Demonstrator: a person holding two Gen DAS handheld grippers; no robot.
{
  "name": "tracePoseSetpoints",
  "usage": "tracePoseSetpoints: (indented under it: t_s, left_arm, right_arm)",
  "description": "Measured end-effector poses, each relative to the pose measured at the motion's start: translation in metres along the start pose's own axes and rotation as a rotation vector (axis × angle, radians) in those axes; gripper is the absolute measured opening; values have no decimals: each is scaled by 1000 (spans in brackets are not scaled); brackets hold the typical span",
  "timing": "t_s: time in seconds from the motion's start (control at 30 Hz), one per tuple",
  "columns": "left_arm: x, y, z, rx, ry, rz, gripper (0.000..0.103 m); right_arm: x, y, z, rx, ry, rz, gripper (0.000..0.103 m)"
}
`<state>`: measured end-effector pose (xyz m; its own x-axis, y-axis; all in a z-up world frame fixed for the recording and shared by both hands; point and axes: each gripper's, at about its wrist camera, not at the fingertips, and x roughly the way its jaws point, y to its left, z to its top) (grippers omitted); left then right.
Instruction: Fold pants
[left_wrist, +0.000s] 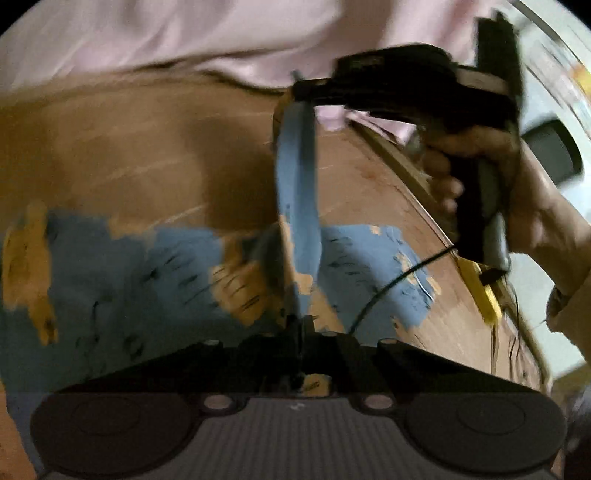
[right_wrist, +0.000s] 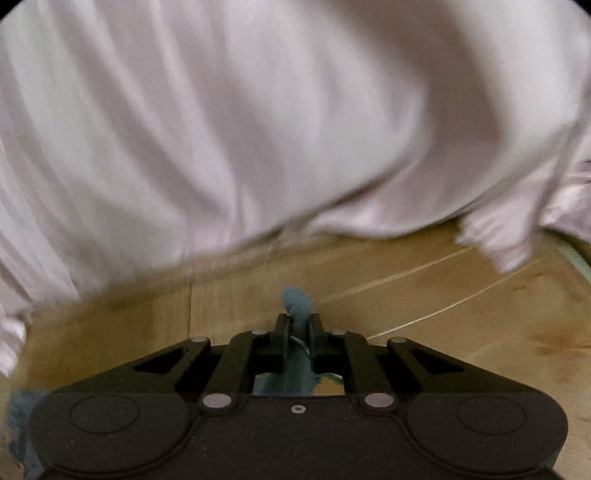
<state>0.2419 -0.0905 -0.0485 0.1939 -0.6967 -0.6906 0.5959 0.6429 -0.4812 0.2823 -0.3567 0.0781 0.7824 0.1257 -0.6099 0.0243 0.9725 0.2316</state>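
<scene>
Wood-grain counter (right_wrist: 461, 332) fills the lower half of the right wrist view, with pale pink cloth (right_wrist: 258, 129) heaped across the upper part of both frames. Both views are motion-blurred.

Left tool (left_wrist: 300, 325), bottom centre of the left wrist view: jaws closed on an edge of the pants (left_wrist: 155, 266), blue with orange patches. A taut blue strip of the pants runs from this tool up the centre of the frame to the right tool (left_wrist: 300, 86), at upper centre.

Right tool (right_wrist: 297, 328), seen in its own view: jaws pinched on a blue fold of the same garment, which bulges out just past the fingertips. A hand (left_wrist: 491, 173) grips its handle at the right of the left wrist view.

Bulk of the pants lies flat on the counter across the lower left and centre of the left wrist view, below the lifted strip.

Key relation: the stretched edge's long axis runs straight from one tool to the other, so both grips share one edge. Judgement: a fold is under way; the next move likely needs both tools travelling together to keep that edge straight. Exact corner held cannot be told.
</scene>
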Motion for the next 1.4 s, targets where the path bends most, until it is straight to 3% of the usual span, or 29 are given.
tracePoseSetpoints:
  t_s: [0.17, 0.33, 0.43, 0.47, 0.5, 0.57, 0.6, 0.67, 0.77, 0.93, 0.97, 1.0, 1.03, 1.07, 1.17, 1.27, 1.33, 1.4]
  left_arm:
    - [4, -55, 12, 387, 104, 6, 0]
    - [43, -91, 0, 709, 327, -13, 0]
    - [67, -95, -2, 725, 420, -62, 1]
    - [71, -97, 1, 708, 423, -93, 7]
    - [70, -97, 8, 685, 397, -128, 12]
    - [65, -95, 26, 672, 313, -177, 43]
    - [66, -97, 36, 675, 284, -184, 49]
    - [77, -106, 59, 695, 222, -175, 54]
    - [119, -124, 89, 690, 185, -167, 56]
    - [179, -129, 123, 547, 280, -176, 54]
    - [185, -130, 122, 551, 295, -183, 52]
    - [191, -130, 119, 572, 313, -189, 50]
    - [198, -133, 116, 609, 330, -176, 39]
    - [203, -138, 110, 660, 333, -143, 19]
    - [204, -142, 98, 728, 297, -110, 5]
    - [186, -152, 83, 819, 213, -123, 5]
    - [177, -159, 72, 890, 209, -157, 5]
    - [170, -156, 67, 885, 209, -201, 9]
  right_arm:
    - [-101, -60, -46, 160, -182, -67, 11]
    - [-134, -97, -136, 367, -216, -179, 11]
    - [-139, -105, -171, 419, -207, -219, 12]
    - [-141, -107, -179, 428, -205, -219, 19]
    - [-145, -108, -186, 439, -204, -217, 21]
    - [-148, -110, -194, 464, -207, -211, 29]
    - [-149, -112, -196, 474, -211, -205, 33]
    - [-150, -117, -201, 491, -222, -195, 45]
    - [-146, -125, -204, 538, -232, -176, 52]
    - [-142, -128, -206, 542, -232, -182, 47]
    - [-139, -127, -205, 524, -217, -193, 30]
    - [-137, -124, -203, 495, -204, -206, 21]
    - [-135, -120, -202, 464, -194, -218, 12]
    - [-134, -117, -200, 439, -192, -229, 9]
    - [-139, -104, -200, 351, -202, -283, 7]
    - [-149, -88, -206, 301, -178, -354, 6]
    - [-151, -81, -214, 289, -150, -390, 6]
    - [-149, -77, -222, 280, -120, -418, 6]
